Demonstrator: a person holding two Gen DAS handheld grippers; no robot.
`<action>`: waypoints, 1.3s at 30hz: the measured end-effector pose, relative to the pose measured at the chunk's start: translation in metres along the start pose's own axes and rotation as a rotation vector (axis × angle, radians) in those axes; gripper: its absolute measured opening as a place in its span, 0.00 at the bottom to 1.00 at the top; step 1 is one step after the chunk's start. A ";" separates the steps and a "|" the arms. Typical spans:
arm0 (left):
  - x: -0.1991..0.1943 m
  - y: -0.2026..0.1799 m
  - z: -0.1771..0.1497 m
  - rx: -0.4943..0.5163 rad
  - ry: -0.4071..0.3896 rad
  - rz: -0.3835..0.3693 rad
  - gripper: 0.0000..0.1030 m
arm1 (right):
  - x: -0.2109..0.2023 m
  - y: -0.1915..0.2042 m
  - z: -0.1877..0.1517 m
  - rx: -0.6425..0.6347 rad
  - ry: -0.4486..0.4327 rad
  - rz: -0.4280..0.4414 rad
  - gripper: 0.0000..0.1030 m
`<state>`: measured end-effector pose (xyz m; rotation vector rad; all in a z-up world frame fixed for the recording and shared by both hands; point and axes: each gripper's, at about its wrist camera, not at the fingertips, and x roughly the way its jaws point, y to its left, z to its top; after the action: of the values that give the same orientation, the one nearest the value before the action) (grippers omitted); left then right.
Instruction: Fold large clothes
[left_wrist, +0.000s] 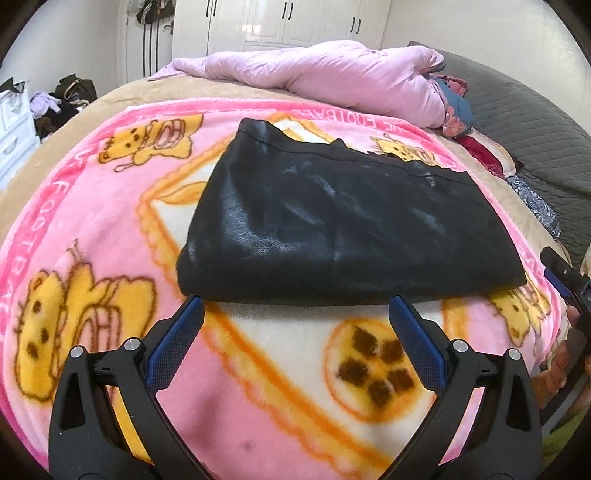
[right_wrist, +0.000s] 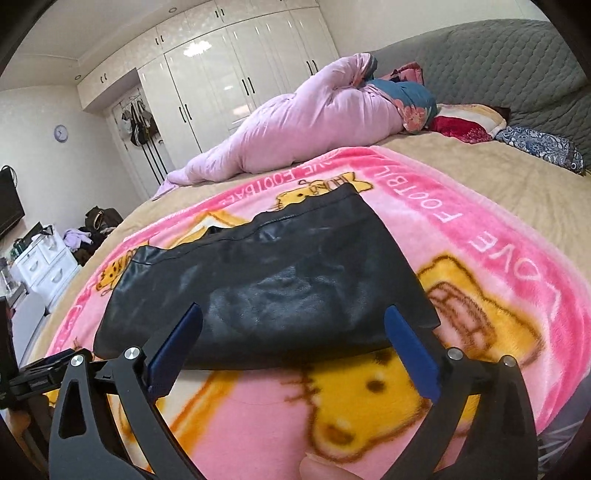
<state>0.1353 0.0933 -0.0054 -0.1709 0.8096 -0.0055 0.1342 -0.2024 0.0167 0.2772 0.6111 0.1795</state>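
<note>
Left wrist view shows a folded black leather-like garment lying flat on a pink cartoon-print fleece blanket on the bed, bare blanket all around its edges. The left tool is spread wide, empty, just short of the near fold. Right wrist view shows the right tool equally spread, empty, its tips over the garment's near edge, and alone shows a white drawer unit.

Black garment: leather-like, smooth, faint sheen, fine grain. Pink blanket: plush fleece, fuzzy, matt. Far quilt: soft pink cloth, slight satin lustre. Headboard: grey quilted fabric, matt. Wardrobe doors: white, glossy. Left gripper: matt black plastic arms, textured blue pads, bright metal pins.
</note>
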 end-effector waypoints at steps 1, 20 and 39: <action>-0.003 0.001 -0.001 -0.001 -0.003 -0.001 0.91 | -0.002 0.002 -0.001 -0.007 -0.005 0.000 0.95; -0.034 0.028 -0.005 -0.028 -0.058 0.022 0.91 | -0.010 0.051 -0.001 -0.114 -0.066 0.129 0.95; -0.040 0.084 -0.012 -0.163 -0.076 0.028 0.91 | 0.001 0.145 -0.026 -0.357 -0.021 0.224 0.96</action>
<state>0.0940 0.1771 0.0022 -0.3117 0.7365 0.0933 0.1071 -0.0597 0.0405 0.0007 0.5155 0.4953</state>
